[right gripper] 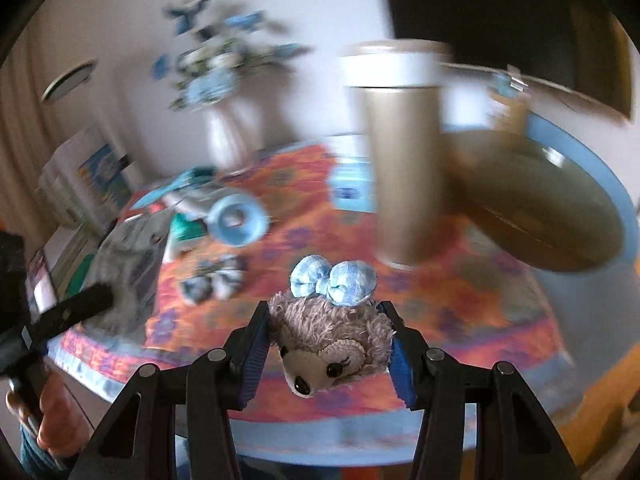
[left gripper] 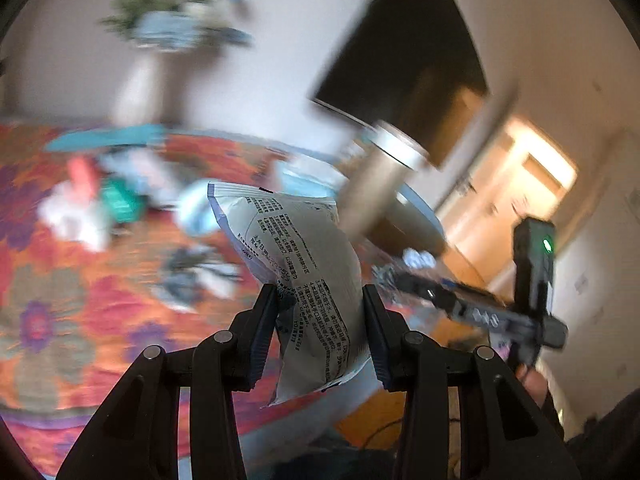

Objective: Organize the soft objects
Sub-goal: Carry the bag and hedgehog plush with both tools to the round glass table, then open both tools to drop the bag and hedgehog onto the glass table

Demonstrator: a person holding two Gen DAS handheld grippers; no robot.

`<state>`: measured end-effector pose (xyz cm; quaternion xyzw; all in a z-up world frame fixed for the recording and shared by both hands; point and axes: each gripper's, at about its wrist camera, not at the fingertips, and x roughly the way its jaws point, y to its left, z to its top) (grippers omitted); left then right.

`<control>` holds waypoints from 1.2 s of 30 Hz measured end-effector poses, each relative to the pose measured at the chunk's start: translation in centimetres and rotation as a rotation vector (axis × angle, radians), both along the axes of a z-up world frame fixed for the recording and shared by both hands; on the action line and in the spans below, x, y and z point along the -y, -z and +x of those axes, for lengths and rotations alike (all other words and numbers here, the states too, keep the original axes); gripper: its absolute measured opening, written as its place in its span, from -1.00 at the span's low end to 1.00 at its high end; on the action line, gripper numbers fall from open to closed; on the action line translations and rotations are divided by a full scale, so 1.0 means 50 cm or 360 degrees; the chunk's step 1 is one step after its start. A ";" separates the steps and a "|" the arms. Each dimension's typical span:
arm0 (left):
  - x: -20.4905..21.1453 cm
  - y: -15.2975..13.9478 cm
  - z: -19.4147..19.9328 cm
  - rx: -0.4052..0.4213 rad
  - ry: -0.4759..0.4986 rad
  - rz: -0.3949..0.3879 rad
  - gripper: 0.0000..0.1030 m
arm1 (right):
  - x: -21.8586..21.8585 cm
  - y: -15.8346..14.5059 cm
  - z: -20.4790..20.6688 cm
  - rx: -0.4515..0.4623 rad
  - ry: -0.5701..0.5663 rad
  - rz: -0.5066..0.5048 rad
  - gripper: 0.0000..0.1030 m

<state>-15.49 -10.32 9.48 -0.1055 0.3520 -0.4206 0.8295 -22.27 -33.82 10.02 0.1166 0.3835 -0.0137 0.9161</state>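
Here, plush bear [right gripper: 332, 344] between fingers [right gripper: 256, 356].

A lived-in room of a home is showing in both wrist views. A round table [right gripper: 592, 184] is wearing an orange floral tablecloth [right gripper: 460, 292]; a pale vase of blue and white flowers [right gripper: 228, 92] is standing at its far side against a plain wall. A dark flat screen [left gripper: 408, 68] is hanging on the wall, and a warmly lit doorway [left gripper: 520, 192] is opening onto a wooden floor [left gripper: 380, 412].
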 end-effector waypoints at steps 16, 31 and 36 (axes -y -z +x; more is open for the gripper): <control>0.478 -0.104 0.012 0.0288 0.0375 0.0187 -0.24 | 0.373 -0.142 -0.061 0.0266 0.0560 0.0125 0.00; 0.696 -0.046 0.070 0.0456 0.0157 0.0473 0.65 | 0.575 -0.082 0.043 0.0115 0.0758 0.0458 0.43; 0.681 -0.066 0.034 0.0589 0.0177 0.0479 0.73 | 0.571 -0.092 0.032 0.0167 0.0731 0.0449 0.43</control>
